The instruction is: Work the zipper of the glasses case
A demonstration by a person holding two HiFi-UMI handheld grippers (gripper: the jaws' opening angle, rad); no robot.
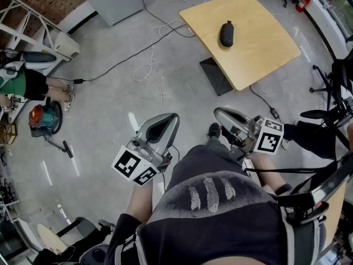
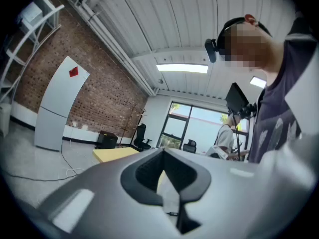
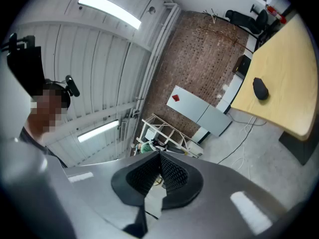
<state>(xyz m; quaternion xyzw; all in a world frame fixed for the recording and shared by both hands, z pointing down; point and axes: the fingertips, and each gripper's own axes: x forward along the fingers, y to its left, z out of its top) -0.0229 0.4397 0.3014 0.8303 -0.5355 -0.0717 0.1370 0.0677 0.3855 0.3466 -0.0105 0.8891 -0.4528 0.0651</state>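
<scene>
Near torso, left gripper (image 1: 172, 119), right gripper (image 1: 219, 113): jaws together, empty.

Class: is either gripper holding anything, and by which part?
Nothing is held: left gripper and right gripper are both shut, empty; the glasses case lies untouched on the table.

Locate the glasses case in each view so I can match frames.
Head view: glasses case at top centre, lying on the wooden table.
Left gripper view: not visible; only the wooden table shows, edge-on, left of centre.
Right gripper view: glasses case at right, on the wooden table.
Shared landmark: the wooden table.
</scene>
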